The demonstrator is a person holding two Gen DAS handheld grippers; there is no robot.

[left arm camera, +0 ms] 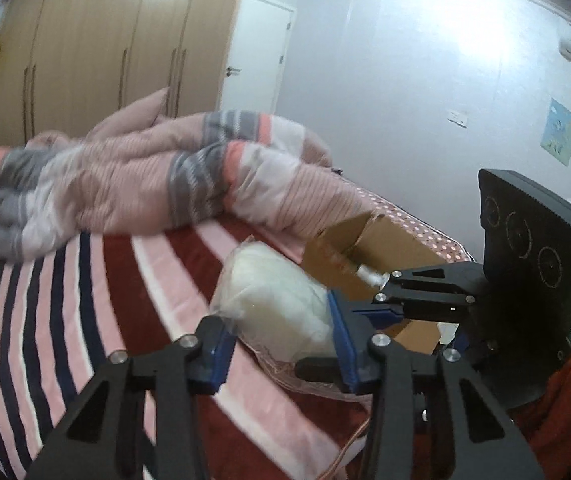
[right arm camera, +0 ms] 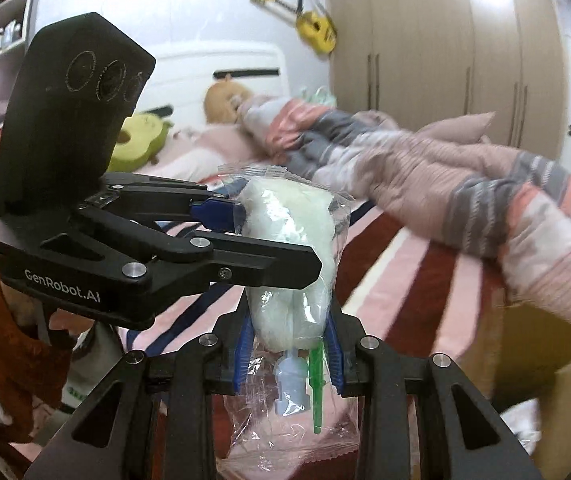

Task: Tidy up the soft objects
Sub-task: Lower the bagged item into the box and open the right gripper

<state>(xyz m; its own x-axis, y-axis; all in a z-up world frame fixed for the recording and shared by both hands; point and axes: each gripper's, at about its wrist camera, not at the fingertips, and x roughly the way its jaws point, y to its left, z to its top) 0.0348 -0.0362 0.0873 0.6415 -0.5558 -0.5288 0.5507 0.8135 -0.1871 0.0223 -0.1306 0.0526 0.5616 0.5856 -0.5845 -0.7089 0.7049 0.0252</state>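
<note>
We have the bag of white stuffing (right arm camera: 289, 248) clamped at both ends, right gripper (right arm camera: 290, 354) on its lower end, left gripper (left arm camera: 281, 344) on the other, so it hangs steady above the striped bed (left arm camera: 97, 300), near the cardboard box (left arm camera: 385, 248).

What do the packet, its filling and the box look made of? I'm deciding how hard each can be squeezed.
Packet: thin clear plastic film, glossy and crinkled, with a serrated sealed edge.
Filling: white, fluffy, cotton-like wadding; matte and bulging. Hard to tell whether it is cotton or synthetic fibre.
Box: brown corrugated cardboard by the look, dull, with an open flap.
</note>
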